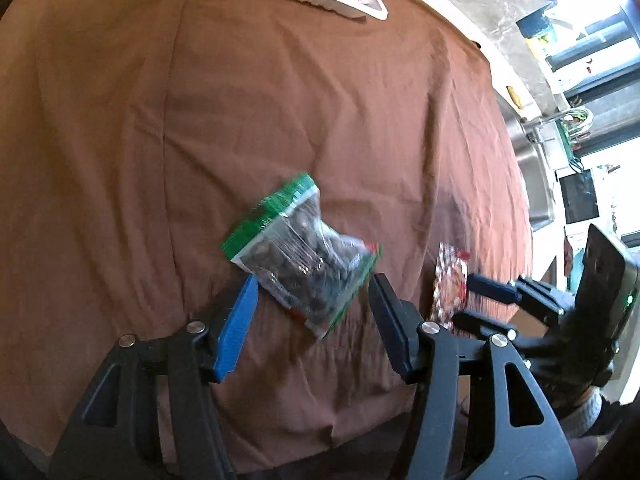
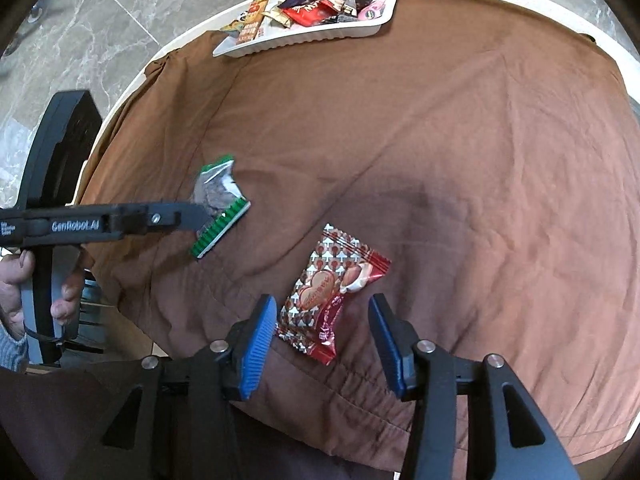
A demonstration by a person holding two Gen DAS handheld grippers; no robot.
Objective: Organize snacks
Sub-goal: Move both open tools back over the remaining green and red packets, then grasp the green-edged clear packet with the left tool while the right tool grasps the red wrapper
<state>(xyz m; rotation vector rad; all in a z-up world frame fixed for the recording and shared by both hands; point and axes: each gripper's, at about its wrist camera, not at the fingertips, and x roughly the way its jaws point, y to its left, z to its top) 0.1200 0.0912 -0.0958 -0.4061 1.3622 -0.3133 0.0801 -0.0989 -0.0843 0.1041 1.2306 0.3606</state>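
Here the left gripper [image 1: 314, 300] straddles the green-edged bag [image 1: 302, 252], fingers parted; the right gripper [image 2: 324, 330] flanks the red packet [image 2: 330, 292], fingers spread.

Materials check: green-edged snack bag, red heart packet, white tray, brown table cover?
Green-edged snack bag: clear glossy plastic film, dark contents visible through it, glare streaks.
Red heart packet: printed plastic or foil-laminate wrapper, shiny, crimped ends; which one is unclear.
White tray: looks like moulded plastic, matte, ribbed side wall.
Brown table cover: woven fabric, matte, creased and gathered at the edge.
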